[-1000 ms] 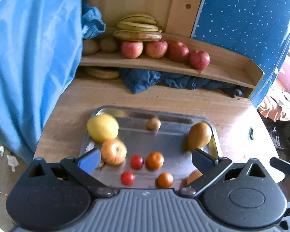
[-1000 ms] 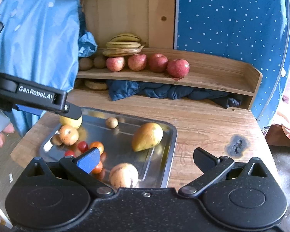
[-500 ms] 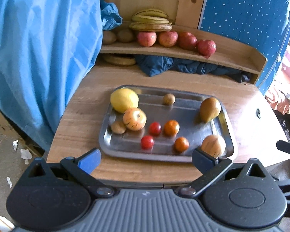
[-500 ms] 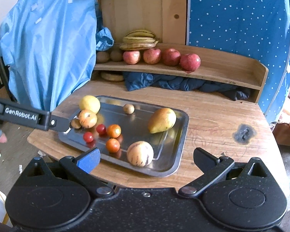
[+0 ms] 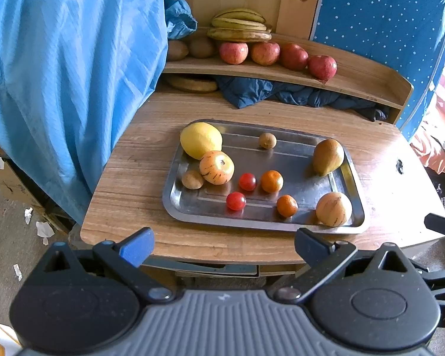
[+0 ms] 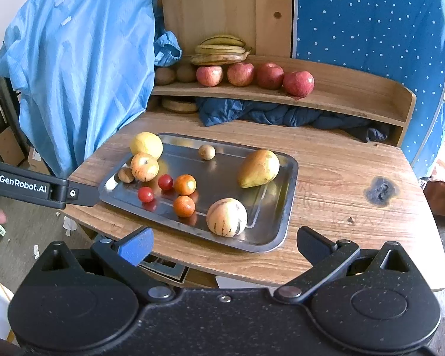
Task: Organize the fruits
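A steel tray (image 5: 326,148) (image 6: 287,172) lies on the wooden table and holds several fruits: a yellow lemon (image 5: 200,140), a striped apple (image 5: 217,167), a pear (image 5: 327,156) (image 6: 258,168), two red tomatoes, two small oranges, a pale round fruit (image 6: 227,217) and two small brown fruits. On the back shelf (image 6: 341,95) sit bananas (image 6: 221,49) and red apples (image 6: 270,75). My left gripper (image 5: 222,246) hangs open and empty in front of the table's near edge. My right gripper (image 6: 222,244) is open too, empty, just short of the tray's near right corner.
A blue cloth (image 5: 68,68) hangs at the left of the table. Dark blue fabric (image 6: 270,115) is stuffed under the shelf. A burn mark (image 6: 381,191) marks the table's right side. The left gripper's arm (image 6: 29,188) reaches in at the left.
Both grippers have pulled back and up from the tray, so the whole tray and the table's front edge now show. Both stay open.
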### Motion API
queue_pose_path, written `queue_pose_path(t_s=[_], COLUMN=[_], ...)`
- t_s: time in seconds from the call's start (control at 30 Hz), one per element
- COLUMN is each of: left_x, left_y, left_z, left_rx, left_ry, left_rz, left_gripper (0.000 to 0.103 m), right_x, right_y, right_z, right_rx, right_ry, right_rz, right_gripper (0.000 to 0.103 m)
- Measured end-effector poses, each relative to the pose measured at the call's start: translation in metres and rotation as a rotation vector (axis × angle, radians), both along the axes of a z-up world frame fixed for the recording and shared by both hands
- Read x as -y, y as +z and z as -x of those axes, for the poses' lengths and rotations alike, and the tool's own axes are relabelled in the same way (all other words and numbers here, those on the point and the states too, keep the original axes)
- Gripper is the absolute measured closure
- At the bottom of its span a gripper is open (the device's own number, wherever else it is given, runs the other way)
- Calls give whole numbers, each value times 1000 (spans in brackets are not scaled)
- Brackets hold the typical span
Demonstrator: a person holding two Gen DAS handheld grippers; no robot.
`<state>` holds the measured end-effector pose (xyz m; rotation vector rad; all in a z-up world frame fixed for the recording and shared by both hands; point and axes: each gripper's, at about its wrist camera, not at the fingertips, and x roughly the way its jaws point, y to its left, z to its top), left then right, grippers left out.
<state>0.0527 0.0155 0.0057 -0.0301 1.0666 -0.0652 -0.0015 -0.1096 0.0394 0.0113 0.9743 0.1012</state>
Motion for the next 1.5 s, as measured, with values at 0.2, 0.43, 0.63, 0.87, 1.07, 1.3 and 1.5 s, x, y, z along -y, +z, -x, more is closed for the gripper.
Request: queue_pose_path(t_s=[0.2,0.43,0.63,0.87,1.07,1.3,1.5], left_x=[0,0,0,2,6,8,8], left_y=[0,0,0,0,-2,-4,-4], left_z=[0,0,0,-2,-5,-8,-9], left_rx=[1,1,1,-1,-10,-21,-16], left_ry=[-1,0,-1,0,-2,-1,0], left_rz=[0,-1,0,-2,-6,13,19], left_gripper=[1,1,1,1,1,1,1], right_x=[0,1,1,1,2,6,6], right_y=[0,1,1,1,0,-2,-3], right_z=[1,0,0,0,-2,-4,-6], right_rx=[2,5,5,5,0,-5,-8], right_ry=[0,0,0,-1,-3,-12,-16], right_rz=[1,0,-1,-1,-2,-2,-4], right_gripper=[1,1,1,1,1,1,1])
